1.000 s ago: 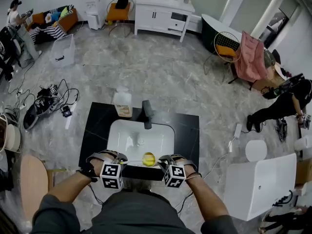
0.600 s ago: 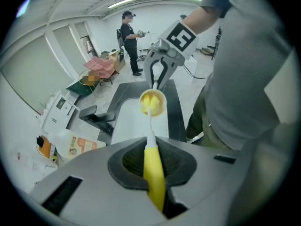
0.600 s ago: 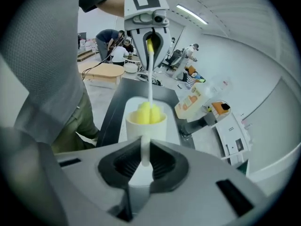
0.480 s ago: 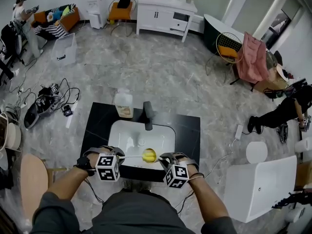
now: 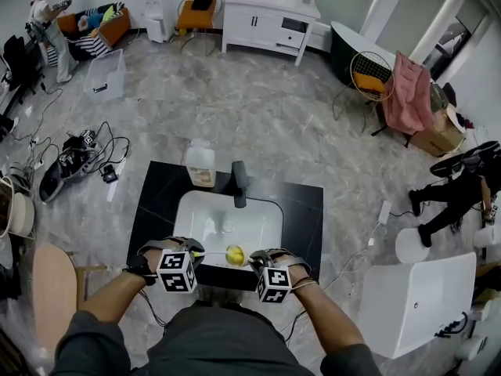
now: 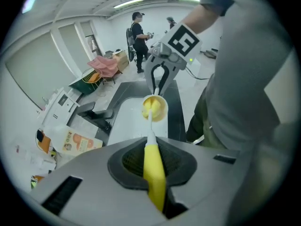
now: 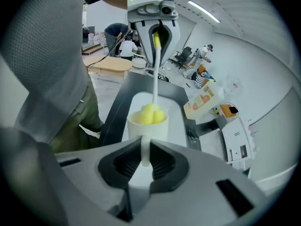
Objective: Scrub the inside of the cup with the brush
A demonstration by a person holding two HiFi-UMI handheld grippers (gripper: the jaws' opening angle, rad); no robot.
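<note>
A white cup (image 5: 234, 255) hangs over the near edge of the white basin (image 5: 211, 218). My right gripper (image 5: 254, 262) is shut on the cup's handle (image 7: 145, 152), and the cup (image 7: 147, 125) stands upright in front of its jaws. My left gripper (image 5: 196, 254) is shut on the yellow handle of the brush (image 6: 153, 169). The brush's thin white shaft runs into the cup (image 6: 155, 108), where the yellow brush head (image 7: 151, 114) sits. From the left gripper view, the right gripper (image 6: 161, 81) shows just behind the cup.
The basin is set in a black counter (image 5: 305, 210) with a dark faucet (image 5: 237, 182) at its far edge and a soap bottle (image 5: 199, 166) beside it. People, chairs, cables and a white cabinet (image 5: 270, 18) are on the floor beyond.
My left gripper has rolled a little with the brush in it. The cup and my right gripper stay almost where they were over the basin's near edge.
</note>
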